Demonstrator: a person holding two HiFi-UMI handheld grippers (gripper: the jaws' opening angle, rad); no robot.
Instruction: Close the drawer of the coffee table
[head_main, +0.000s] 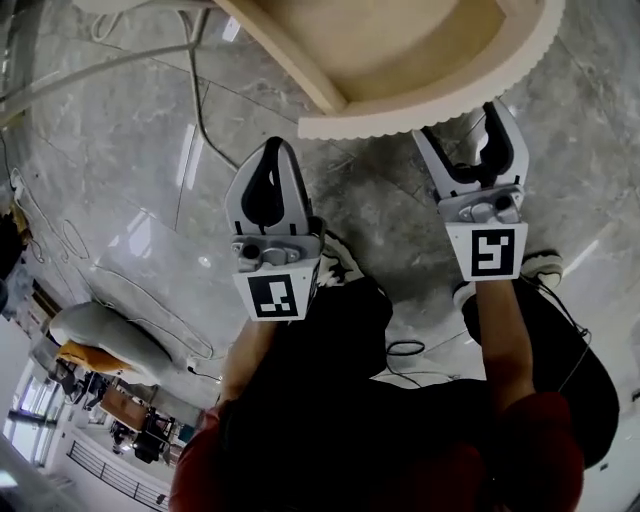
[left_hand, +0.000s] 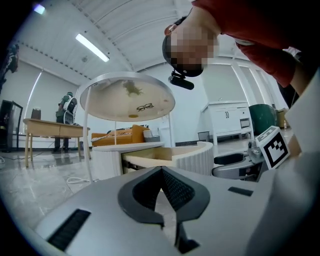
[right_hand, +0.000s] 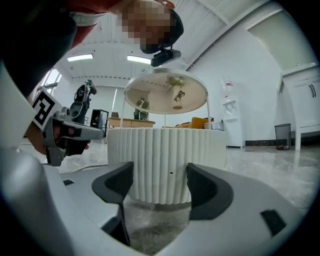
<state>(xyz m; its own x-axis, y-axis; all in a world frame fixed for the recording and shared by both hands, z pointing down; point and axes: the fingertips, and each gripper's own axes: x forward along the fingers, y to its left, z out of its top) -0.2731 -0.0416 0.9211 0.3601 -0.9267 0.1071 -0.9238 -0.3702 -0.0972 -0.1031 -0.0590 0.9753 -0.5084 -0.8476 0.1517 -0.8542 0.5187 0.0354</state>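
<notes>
Facing open drawer (head_main: 380, 125) at frame top, right gripper (head_main: 466, 135) held jaws apart, empty, apparently to push ribbed front; left gripper (head_main: 272, 150) jaws together, idle.

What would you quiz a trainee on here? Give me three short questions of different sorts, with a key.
1. True or false: the drawer stands open.
2. Which gripper has its jaws apart? A: left gripper. B: right gripper.
3. Fill in: the drawer's curved front is ____, not smooth.

Key: 1 true; 2 B; 3 ribbed.
</notes>
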